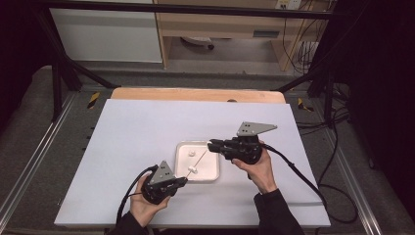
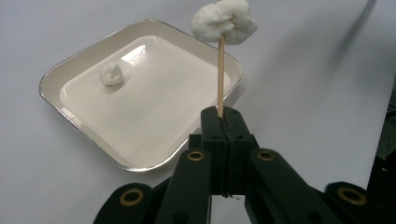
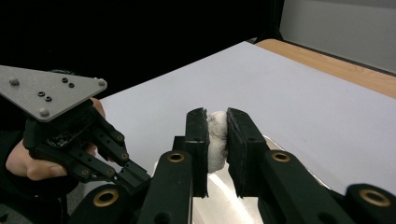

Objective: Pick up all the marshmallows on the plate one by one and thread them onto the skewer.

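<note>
The left gripper [image 2: 223, 122] has its jaws closed tight on a thin wooden stick [image 2: 220, 74], which points up toward 12 o'clock and already carries one white marshmallow [image 2: 225, 21] at its tip. The right gripper [image 3: 217, 140] squeezes a second marshmallow [image 3: 216, 140] (probably to push it onto the stick). One more piece [image 2: 111, 74] lies in the white tray [image 2: 140, 164], at about 10 o'clock from the stick.
</note>
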`<state>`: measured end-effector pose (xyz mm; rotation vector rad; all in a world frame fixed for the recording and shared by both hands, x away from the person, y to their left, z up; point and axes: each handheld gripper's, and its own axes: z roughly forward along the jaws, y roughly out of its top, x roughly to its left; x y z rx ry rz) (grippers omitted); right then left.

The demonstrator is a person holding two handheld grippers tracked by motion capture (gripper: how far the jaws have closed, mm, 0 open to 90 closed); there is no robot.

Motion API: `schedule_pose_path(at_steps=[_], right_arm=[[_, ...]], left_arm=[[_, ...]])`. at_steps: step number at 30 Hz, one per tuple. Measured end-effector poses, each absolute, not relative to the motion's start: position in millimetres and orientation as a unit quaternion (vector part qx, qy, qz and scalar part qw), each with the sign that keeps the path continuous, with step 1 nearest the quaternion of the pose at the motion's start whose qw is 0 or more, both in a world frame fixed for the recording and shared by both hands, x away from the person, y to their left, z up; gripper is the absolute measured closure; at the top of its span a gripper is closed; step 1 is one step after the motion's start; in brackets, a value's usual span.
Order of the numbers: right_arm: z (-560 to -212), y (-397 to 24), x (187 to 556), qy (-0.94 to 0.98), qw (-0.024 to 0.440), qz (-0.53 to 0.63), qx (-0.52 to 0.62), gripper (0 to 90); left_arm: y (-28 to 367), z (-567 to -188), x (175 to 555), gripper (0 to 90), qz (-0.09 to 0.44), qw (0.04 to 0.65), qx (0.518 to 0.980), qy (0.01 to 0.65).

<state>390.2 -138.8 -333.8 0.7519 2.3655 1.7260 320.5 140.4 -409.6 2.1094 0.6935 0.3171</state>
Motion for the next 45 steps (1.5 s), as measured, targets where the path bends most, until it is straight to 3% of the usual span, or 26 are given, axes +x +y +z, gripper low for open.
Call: schedule_pose_path(at_steps=[30, 45], right_arm=[[-351.2, -122.0, 388.7, 0.775, 0.015, 0.577, 0.257, 81.5], [-358.2, -115.8, 382.7, 0.781, 0.019, 0.571, 0.253, 82.8]], left_arm=[[140.8, -413.4, 321.5, 89.2, 0.140, 0.421, 0.851, 0.282], [140.6, -414.2, 321.2, 89.3, 0.152, 0.406, 0.856, 0.282]])
